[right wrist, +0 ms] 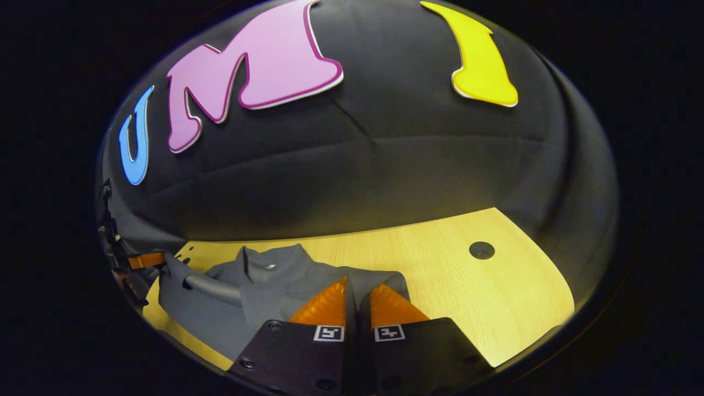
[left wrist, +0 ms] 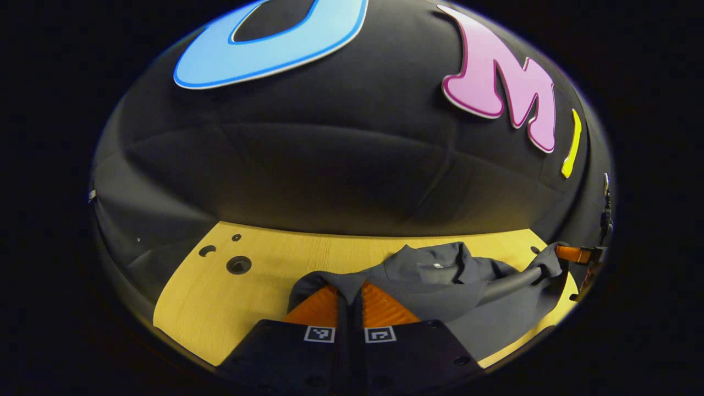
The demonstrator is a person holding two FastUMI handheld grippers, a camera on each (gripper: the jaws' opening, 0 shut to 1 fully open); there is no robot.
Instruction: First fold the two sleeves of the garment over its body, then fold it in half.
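Your garment [left wrist: 440, 275] is a dark grey collared shirt, lying on the counter [left wrist: 247, 297] with its collar toward the booth wall. It is not flat: the cloth is rumpled and bunched, with soft ridges across the chest. A small pale mark sits just below the collar. In your left gripper view, one sleeve [left wrist: 542, 269] is drawn up and out at the right edge, rolled into a tube along its length. In your right gripper view the garment [right wrist: 264, 286] spreads low and left, that raised sleeve [right wrist: 181, 278] at the far left.
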